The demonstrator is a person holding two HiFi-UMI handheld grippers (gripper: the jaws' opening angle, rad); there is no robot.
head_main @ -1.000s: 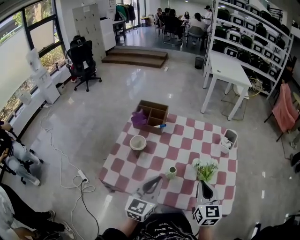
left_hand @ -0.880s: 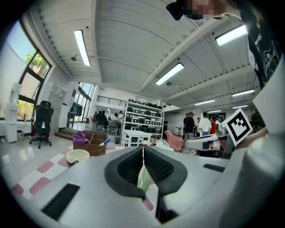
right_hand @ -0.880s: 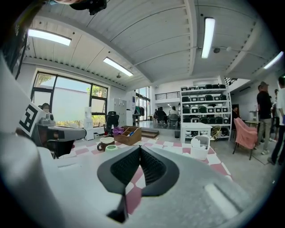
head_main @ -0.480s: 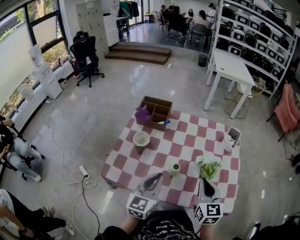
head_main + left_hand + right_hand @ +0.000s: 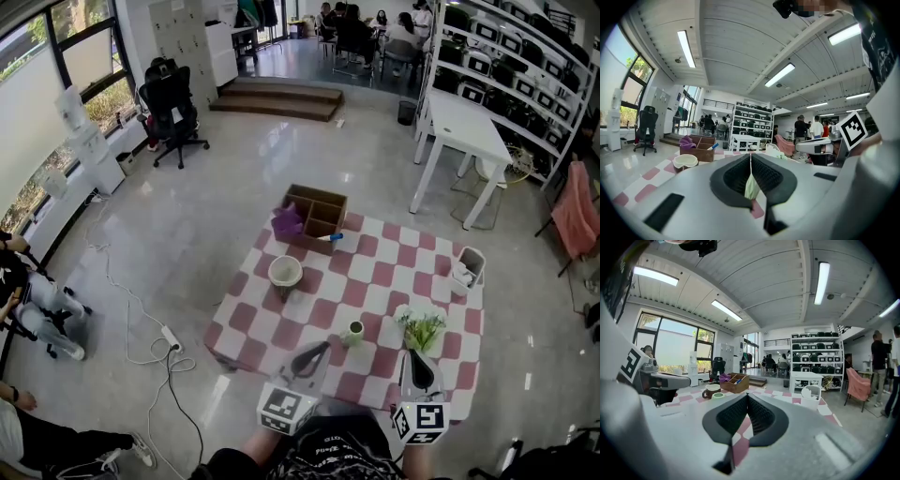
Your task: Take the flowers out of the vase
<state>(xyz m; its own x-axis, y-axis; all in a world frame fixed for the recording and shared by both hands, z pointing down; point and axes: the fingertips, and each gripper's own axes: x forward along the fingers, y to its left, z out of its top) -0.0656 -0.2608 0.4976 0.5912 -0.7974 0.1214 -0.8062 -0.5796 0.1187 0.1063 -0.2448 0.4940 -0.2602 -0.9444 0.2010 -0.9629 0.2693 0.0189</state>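
Desk (image 5: 375, 281) under a red-and-white checked cloth, standing on a glossy floor.

Flowers (image 5: 419, 328): white blooms on green stems, upright, at the near right part of the desk. Not taken out (the vase itself is hidden under the blooms from above).

Right gripper (image 5: 415, 354): on the near side of the flowers, pointing toward them. Whether it touches them cannot be told. Jaws pressed together with nothing between; only checked cloth shows through the gap behind the tips.

Left gripper (image 5: 324, 347): over the desk's near edge, well apart from the flowers. Tips closed against each other. A pale green shape shows through the slot beneath the tips, and I cannot tell what it is.

Other items:
- Small green cup (image 5: 354, 331) just past the left gripper's tip, between the two grippers.
- Off-white bowl (image 5: 285, 272) farther out, toward the left.
- Wooden box (image 5: 317, 212) with compartments at the far edge, a purple thing (image 5: 286, 223) in its left part.
- White basket (image 5: 466, 272) at the right edge.
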